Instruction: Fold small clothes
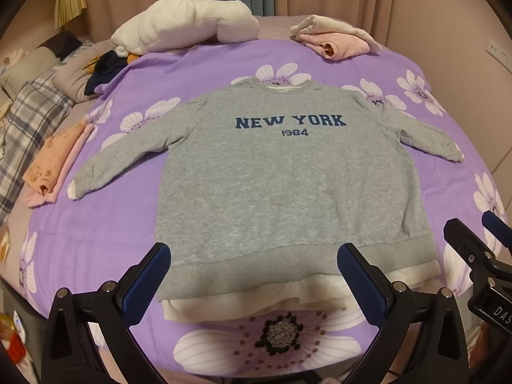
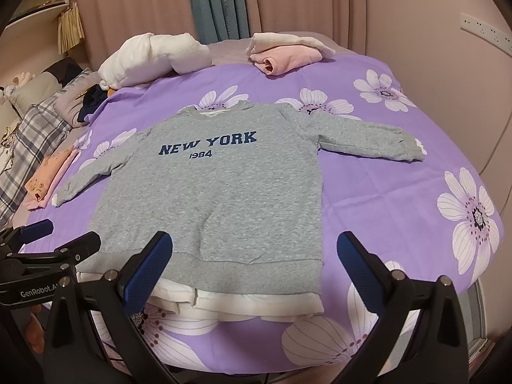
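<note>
While both grippers hang above the near edge of the bed, the grey sweatshirt (image 1: 288, 179) lies flat and face up in the middle of the frame on the purple flowered cover (image 1: 134, 224), sleeves spread to either side, "NEW YORK 1984" readable, white hem toward the cameras. The left gripper (image 1: 254, 283) has its blue-padded fingers spread wide over the hem, holding nothing. The right gripper (image 2: 256, 272) is likewise spread apart and holds nothing, at the hem's right corner. At upper left sits a white bundle (image 1: 182, 22); folded pink clothes (image 1: 332, 38) lie at the upper right, and a peach folded piece (image 1: 51, 163) at left.
</note>
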